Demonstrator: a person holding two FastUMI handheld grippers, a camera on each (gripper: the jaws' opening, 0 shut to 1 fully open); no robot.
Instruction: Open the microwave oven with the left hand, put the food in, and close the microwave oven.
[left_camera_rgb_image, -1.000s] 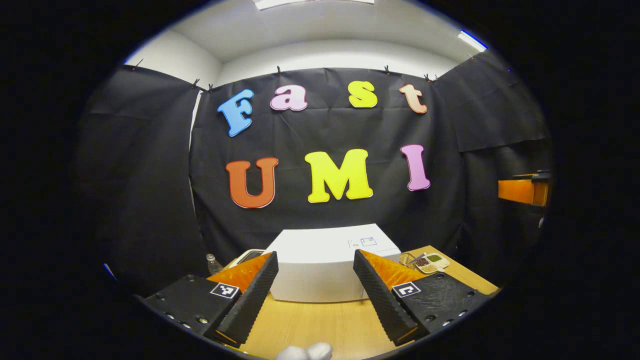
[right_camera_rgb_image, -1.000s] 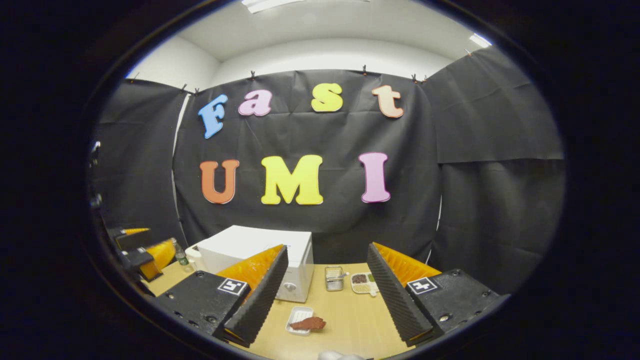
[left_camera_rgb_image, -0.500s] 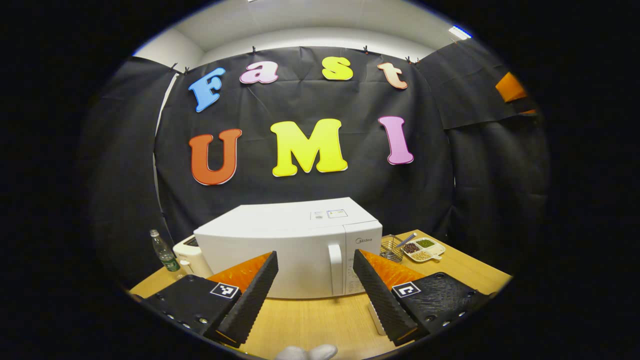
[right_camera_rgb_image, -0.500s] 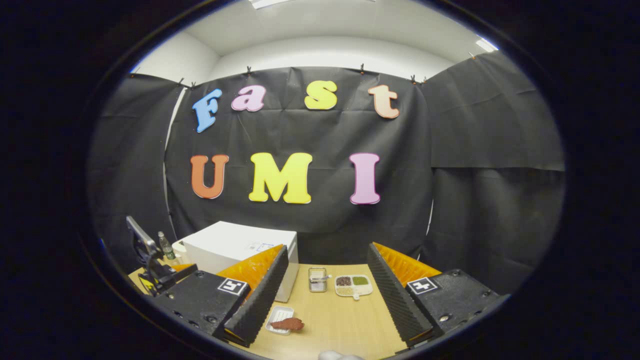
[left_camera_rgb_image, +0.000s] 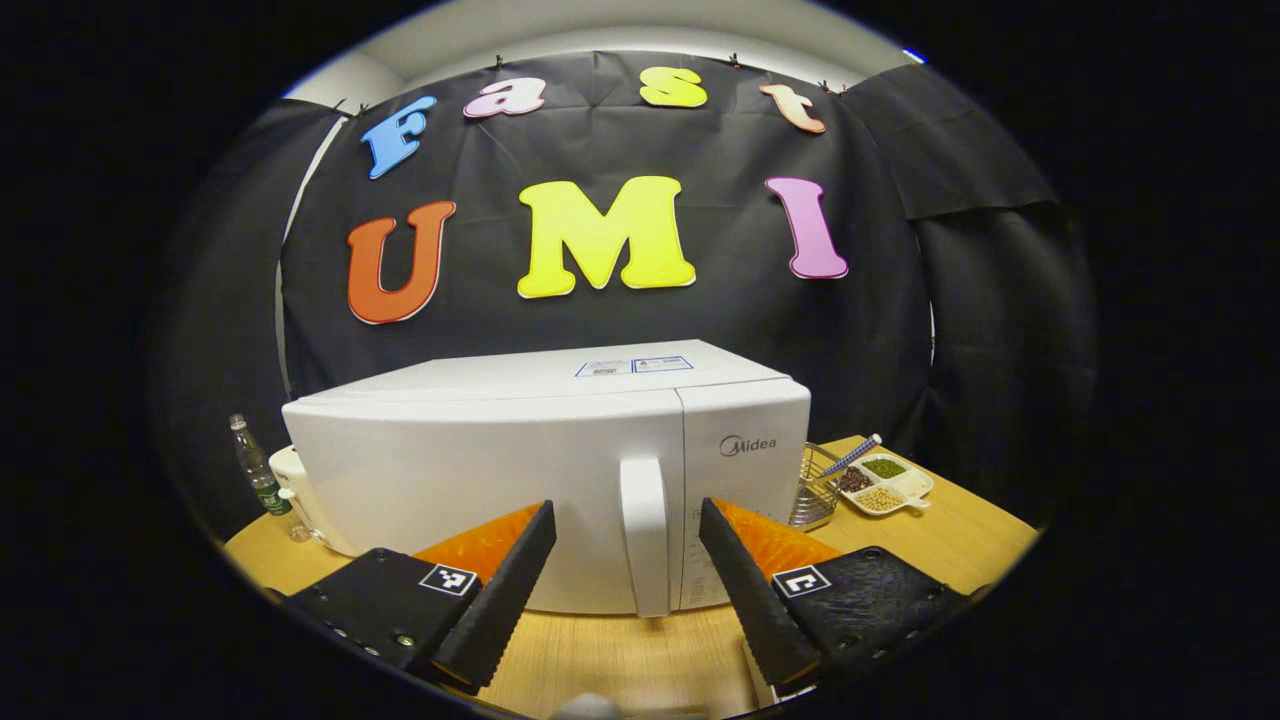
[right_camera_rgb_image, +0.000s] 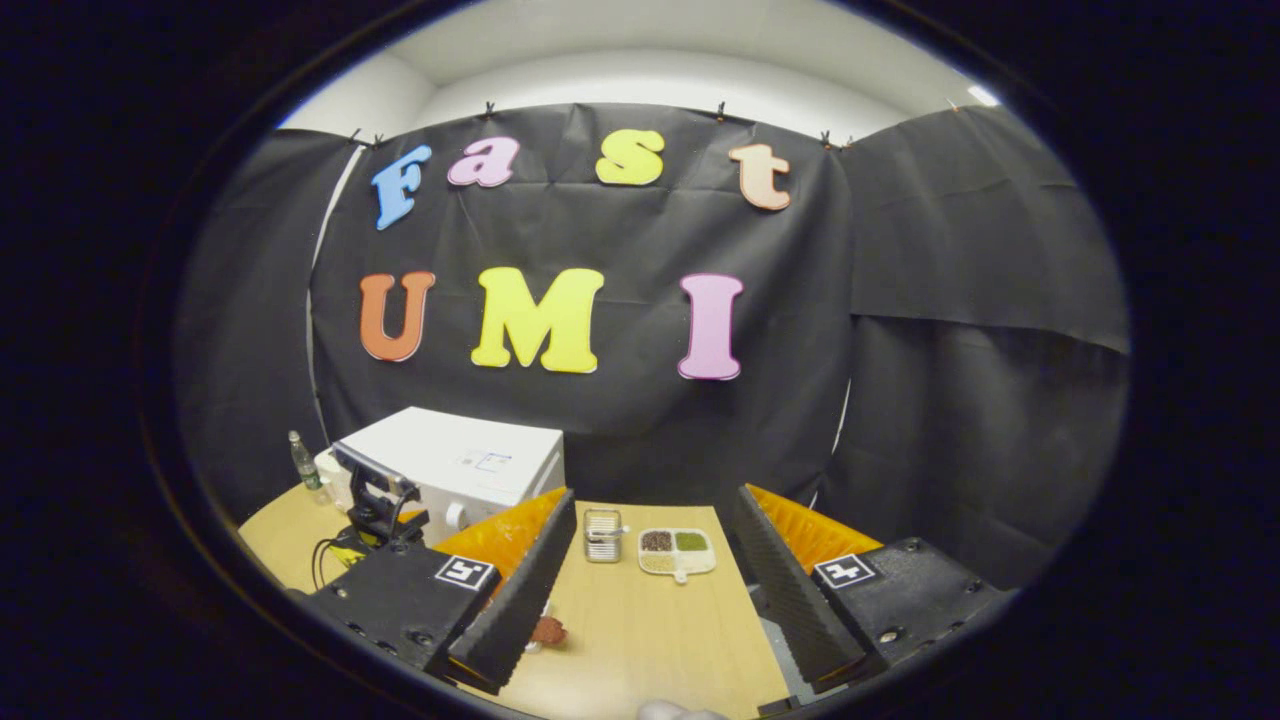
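Both jaws are released. Left gripper (left_camera_rgb_image: 625, 560) faces the microwave oven (left_camera_rgb_image: 548, 470), its handle (left_camera_rgb_image: 645, 535) at 12 o'clock. Food (right_camera_rgb_image: 547, 631) lies on the tabletop (right_camera_rgb_image: 640, 640).

bright, even overhead light | sharp focus | strong fisheye edge curvature

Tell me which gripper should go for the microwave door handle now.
Left. The left gripper is open, with the microwave handle showing between its fingers, door shut. The right gripper faces the bare table, off the microwave's side.

Black cloth wall (right_camera_rgb_image: 960, 400) (clipped up), white ceiling (right_camera_rgb_image: 650, 50), wooden table (right_camera_rgb_image: 640, 630).
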